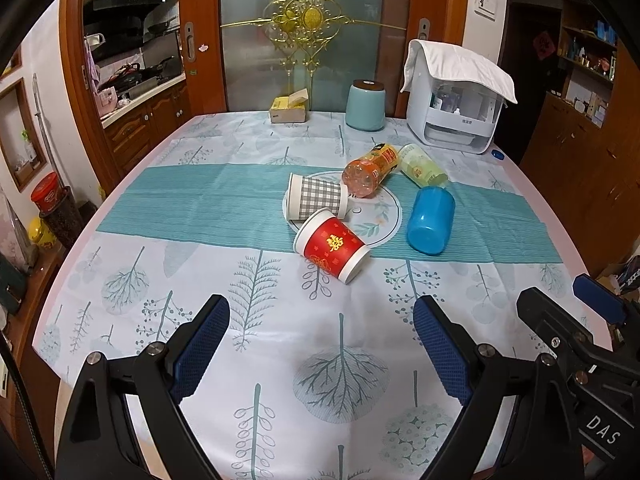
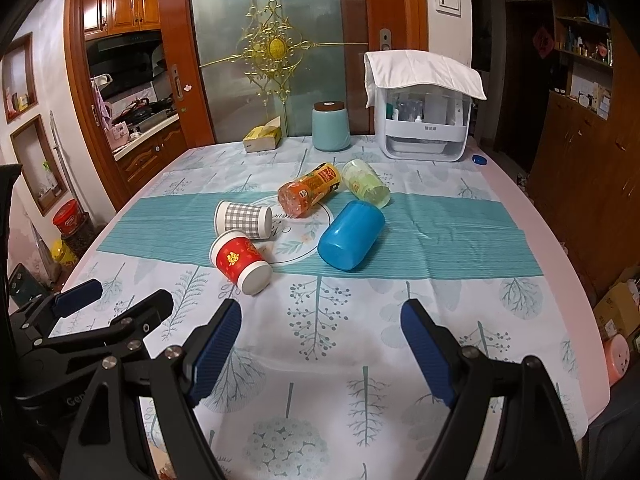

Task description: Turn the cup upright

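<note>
Several cups lie on their sides mid-table. A red paper cup [image 1: 332,249] [image 2: 240,261] is nearest, a grey checked paper cup [image 1: 317,200] [image 2: 244,219] just behind it. A blue plastic cup [image 1: 431,220] [image 2: 351,236] lies to the right. An orange bottle [image 1: 371,175] [image 2: 310,194] and a pale green cup [image 1: 423,166] [image 2: 366,182] lie behind. My left gripper [image 1: 322,344] is open and empty, low over the near tablecloth. My right gripper [image 2: 322,342] is open and empty beside it, also seen in the left wrist view [image 1: 568,308].
At the table's far edge stand a teal canister [image 1: 365,106], a yellow tissue box [image 1: 289,109] and a white appliance with a cloth on top [image 1: 456,100]. A small blue cap [image 1: 497,155] lies at the far right. The table's right edge drops to the floor.
</note>
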A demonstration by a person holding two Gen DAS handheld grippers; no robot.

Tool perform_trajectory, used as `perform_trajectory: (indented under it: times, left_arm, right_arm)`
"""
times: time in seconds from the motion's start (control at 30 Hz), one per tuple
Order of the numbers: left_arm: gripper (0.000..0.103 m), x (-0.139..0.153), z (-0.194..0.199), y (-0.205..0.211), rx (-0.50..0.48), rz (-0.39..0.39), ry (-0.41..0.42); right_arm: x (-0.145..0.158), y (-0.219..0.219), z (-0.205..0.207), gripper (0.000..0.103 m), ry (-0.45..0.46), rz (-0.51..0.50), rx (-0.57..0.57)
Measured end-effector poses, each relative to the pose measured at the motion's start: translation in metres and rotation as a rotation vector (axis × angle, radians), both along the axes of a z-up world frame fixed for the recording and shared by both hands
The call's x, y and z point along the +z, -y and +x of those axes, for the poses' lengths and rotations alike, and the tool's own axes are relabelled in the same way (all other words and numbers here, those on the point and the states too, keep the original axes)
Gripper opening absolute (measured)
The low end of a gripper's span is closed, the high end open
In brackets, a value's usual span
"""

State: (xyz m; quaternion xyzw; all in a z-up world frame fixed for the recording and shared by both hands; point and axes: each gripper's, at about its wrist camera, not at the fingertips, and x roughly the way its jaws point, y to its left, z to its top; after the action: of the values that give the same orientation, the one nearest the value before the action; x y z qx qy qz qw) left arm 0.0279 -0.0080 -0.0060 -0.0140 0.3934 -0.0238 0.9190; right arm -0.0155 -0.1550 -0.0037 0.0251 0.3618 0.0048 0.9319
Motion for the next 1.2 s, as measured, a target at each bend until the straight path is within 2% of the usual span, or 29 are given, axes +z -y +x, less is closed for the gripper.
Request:
perform_trajectory:
  times: [0.67, 1.2]
  left_arm:
    - [0.091, -0.004, 0.001, -0.006, 0.015, 0.006, -0.003]
    - [0.091, -0.009, 0.02, 0.0, -0.002, 0.018, -0.022]
  right_arm:
    - [-0.002, -0.004, 0.004, 0.083, -0.01, -0.003, 0.008]
    - [-0.01, -0.002, 0.016, 0.083, -0.027, -0.004, -0.009]
